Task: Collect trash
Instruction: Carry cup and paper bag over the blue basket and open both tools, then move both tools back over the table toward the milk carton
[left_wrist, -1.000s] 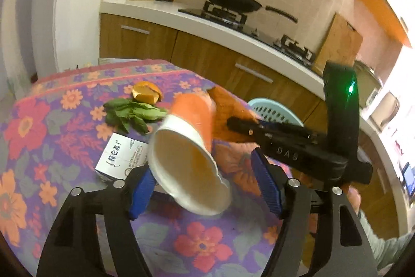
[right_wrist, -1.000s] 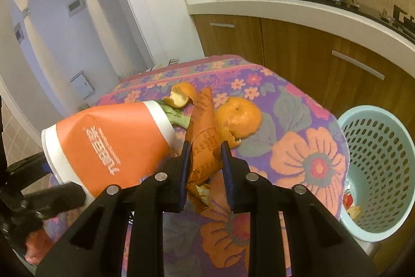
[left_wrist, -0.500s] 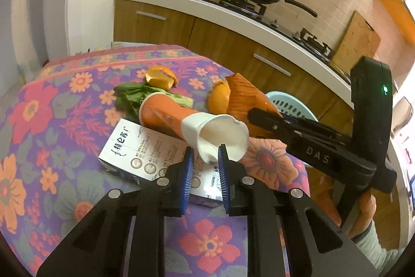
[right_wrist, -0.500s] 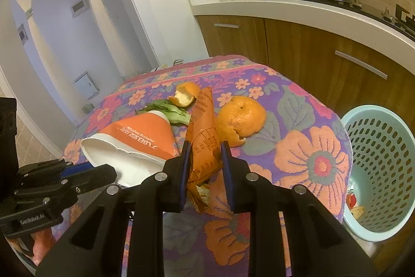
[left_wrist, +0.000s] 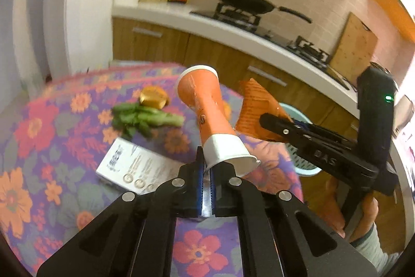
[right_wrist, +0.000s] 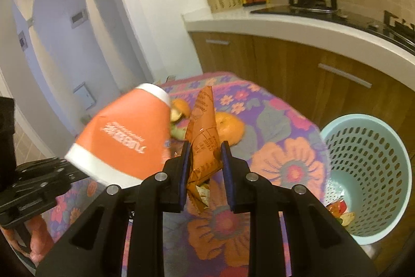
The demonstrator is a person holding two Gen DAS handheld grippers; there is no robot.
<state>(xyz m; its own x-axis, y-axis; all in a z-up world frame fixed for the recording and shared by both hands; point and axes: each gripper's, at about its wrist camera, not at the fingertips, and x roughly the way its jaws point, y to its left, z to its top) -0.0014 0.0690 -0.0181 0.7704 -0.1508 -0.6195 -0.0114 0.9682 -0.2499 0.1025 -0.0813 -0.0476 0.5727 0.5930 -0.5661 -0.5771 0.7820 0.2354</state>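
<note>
My left gripper (left_wrist: 206, 168) is shut on the white rim of an orange paper cup (left_wrist: 207, 116), held above the flowered table with its base pointing away. The cup also shows in the right wrist view (right_wrist: 124, 136). My right gripper (right_wrist: 203, 160) is shut on a crumpled orange wrapper (right_wrist: 203, 136), seen too in the left wrist view (left_wrist: 256, 108). A light blue mesh trash basket (right_wrist: 368, 147) stands on the floor right of the table, with some scraps in it.
On the flowered tablecloth (left_wrist: 39, 147) lie a white carton (left_wrist: 135, 168), green leaves (left_wrist: 145, 118), an orange peel (left_wrist: 153, 96) and a partly peeled orange (right_wrist: 229, 127). A kitchen counter with a wok (left_wrist: 243, 0) runs behind.
My left gripper has lifted the cup off the table and tipped it so its base points up and away. The right gripper still holds the wrapper in much the same place.
</note>
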